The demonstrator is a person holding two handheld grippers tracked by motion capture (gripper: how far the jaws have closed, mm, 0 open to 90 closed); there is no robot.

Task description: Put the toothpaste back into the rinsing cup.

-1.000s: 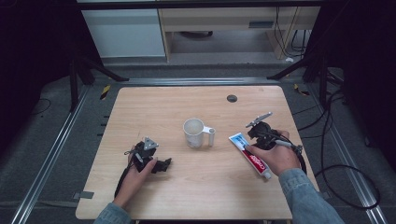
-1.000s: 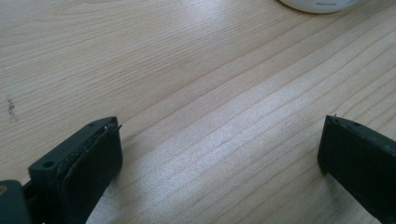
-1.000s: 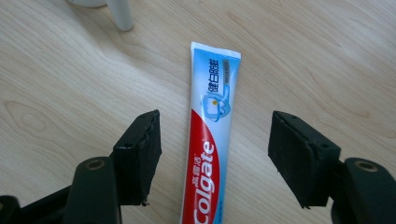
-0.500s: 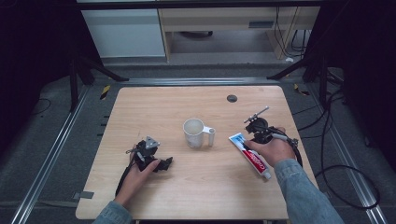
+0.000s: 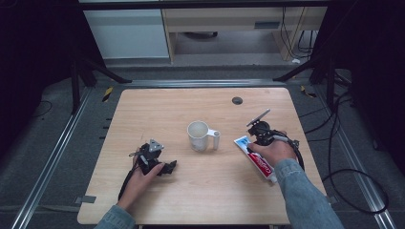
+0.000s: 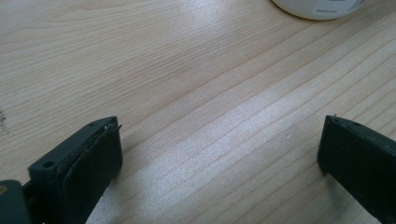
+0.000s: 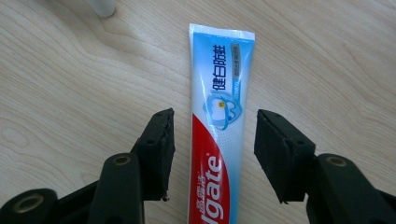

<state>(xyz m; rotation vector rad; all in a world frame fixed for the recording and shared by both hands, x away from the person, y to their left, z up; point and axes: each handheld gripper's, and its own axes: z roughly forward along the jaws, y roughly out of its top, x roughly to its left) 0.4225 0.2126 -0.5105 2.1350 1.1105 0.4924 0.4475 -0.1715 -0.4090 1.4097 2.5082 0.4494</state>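
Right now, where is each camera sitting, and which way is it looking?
High view: fixed above the person's side, looking forward and down on the table; shows both forearms, the left gripper and right gripper.
Left gripper view: rides the left gripper, looking along its wide-apart jaws at bare wood and the mug base.
Right gripper view: rides the right gripper, looking down at the toothpaste tube lying between its jaws, which have just been closing, gaps either side.
Shared: the high view also shows the mug and tube.
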